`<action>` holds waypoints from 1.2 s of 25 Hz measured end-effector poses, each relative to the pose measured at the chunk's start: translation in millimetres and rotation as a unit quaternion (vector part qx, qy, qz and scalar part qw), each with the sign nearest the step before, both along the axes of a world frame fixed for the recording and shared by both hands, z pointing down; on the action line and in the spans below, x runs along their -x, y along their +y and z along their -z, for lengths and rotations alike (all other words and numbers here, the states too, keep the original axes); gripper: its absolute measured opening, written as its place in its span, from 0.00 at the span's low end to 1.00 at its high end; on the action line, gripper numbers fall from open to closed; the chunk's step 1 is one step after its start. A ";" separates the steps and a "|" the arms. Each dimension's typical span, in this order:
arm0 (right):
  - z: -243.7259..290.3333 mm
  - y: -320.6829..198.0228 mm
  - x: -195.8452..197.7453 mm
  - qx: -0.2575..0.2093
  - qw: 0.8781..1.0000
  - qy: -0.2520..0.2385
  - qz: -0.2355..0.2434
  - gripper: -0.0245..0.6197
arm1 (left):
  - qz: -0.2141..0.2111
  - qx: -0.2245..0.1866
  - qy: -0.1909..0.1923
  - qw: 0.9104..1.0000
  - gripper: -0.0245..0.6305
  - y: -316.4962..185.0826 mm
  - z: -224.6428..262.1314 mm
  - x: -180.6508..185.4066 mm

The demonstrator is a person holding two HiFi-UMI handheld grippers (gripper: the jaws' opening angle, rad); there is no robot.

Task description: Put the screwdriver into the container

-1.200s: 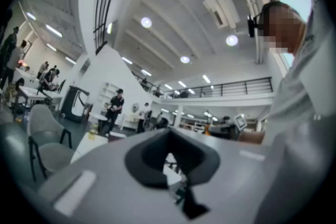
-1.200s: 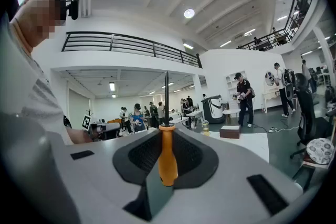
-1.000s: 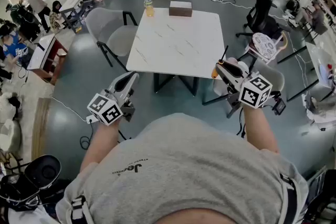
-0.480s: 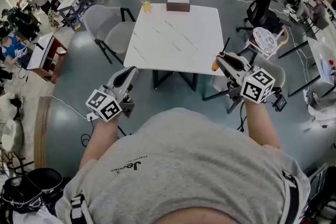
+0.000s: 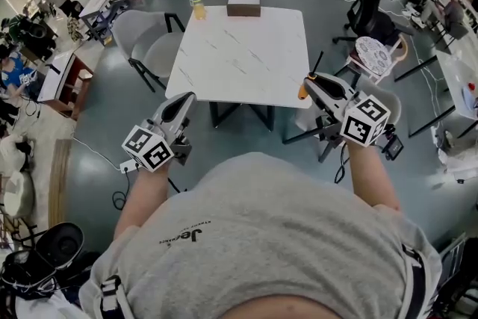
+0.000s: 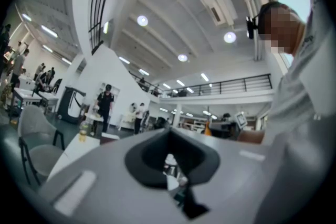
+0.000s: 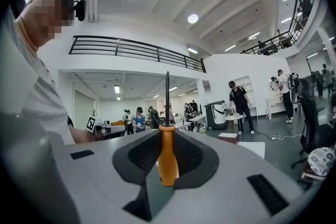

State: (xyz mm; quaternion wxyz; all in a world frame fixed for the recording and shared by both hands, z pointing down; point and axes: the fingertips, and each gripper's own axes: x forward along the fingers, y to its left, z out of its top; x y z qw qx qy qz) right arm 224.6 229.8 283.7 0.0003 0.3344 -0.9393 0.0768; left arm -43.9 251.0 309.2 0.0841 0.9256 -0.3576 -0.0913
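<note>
The screwdriver (image 7: pixel 167 157) has an orange handle and a thin black shaft that points upward. My right gripper (image 7: pixel 167 139) is shut on its handle. In the head view the right gripper (image 5: pixel 309 80) hangs off the near right corner of the white table (image 5: pixel 239 56), with the screwdriver (image 5: pixel 303 92) sticking out beside it. A brown box-shaped container (image 5: pixel 243 5) stands at the table's far edge, well away from both grippers. My left gripper (image 5: pixel 187 98) hovers off the near left corner, its jaws together and nothing between them (image 6: pixel 169 136).
A bottle of yellow liquid (image 5: pixel 197 5) stands at the far left corner of the table. A grey chair (image 5: pixel 153 48) is on the left side and another chair (image 5: pixel 373 56) on the right. Desks and several people fill the background.
The table has drifted slightly left and nearer in the head view. Both grippers keep much the same pose, and the right one still holds the screwdriver.
</note>
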 end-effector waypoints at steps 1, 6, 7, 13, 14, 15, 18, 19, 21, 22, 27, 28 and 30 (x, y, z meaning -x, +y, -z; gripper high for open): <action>0.3 0.0 -4.1 0.000 1.000 0.000 0.001 0.14 | 0.000 0.001 0.001 1.000 0.04 -0.7 -1.4 -5.4; -3.0 -2.6 -26.0 -0.002 1.000 -0.001 0.008 0.14 | -0.003 0.003 -0.001 1.000 0.04 -2.2 -6.4 -33.8; -3.5 -3.5 -29.1 -0.002 1.000 -0.002 0.007 0.14 | -0.004 0.005 -0.001 1.000 0.04 -2.9 -7.7 -37.8; -9.2 -8.8 -38.2 0.005 1.000 -0.005 0.006 0.14 | -0.006 0.011 -0.004 1.000 0.04 -11.1 -10.4 -48.2; -10.6 -10.9 -38.9 0.005 1.000 -0.005 0.006 0.14 | -0.006 0.013 -0.002 1.000 0.04 -14.1 -9.8 -47.8; -11.8 -13.3 -39.1 0.006 1.000 -0.005 0.005 0.14 | -0.006 0.013 0.000 1.000 0.04 -17.1 -9.3 -47.3; -11.4 -21.3 -35.4 0.007 1.000 -0.001 0.001 0.14 | -0.012 0.010 -0.003 1.000 0.04 -28.1 -8.5 -44.1; -11.1 -25.0 -33.8 0.006 1.000 0.000 0.000 0.14 | -0.014 0.009 -0.002 1.000 0.04 -33.1 -8.7 -42.1; -11.2 -34.1 -30.4 0.006 1.000 0.003 -0.005 0.14 | -0.019 0.009 0.003 1.000 0.04 -44.5 -9.7 -37.8; -11.4 -39.5 -28.1 0.007 1.000 0.005 -0.008 0.14 | -0.022 0.009 0.004 1.000 0.04 -50.7 -10.3 -35.8; -15.1 -71.0 -3.6 0.013 1.000 0.013 -0.021 0.14 | -0.040 0.008 0.009 0.999 0.04 -90.8 -13.8 -15.0; -14.9 -79.3 2.0 0.012 1.000 0.013 -0.024 0.14 | -0.045 0.006 0.010 0.999 0.04 -101.4 -13.3 -9.6; -11.4 -97.6 13.3 0.008 0.999 0.014 -0.033 0.14 | -0.057 0.001 0.016 0.998 0.04 -123.9 -11.2 -0.3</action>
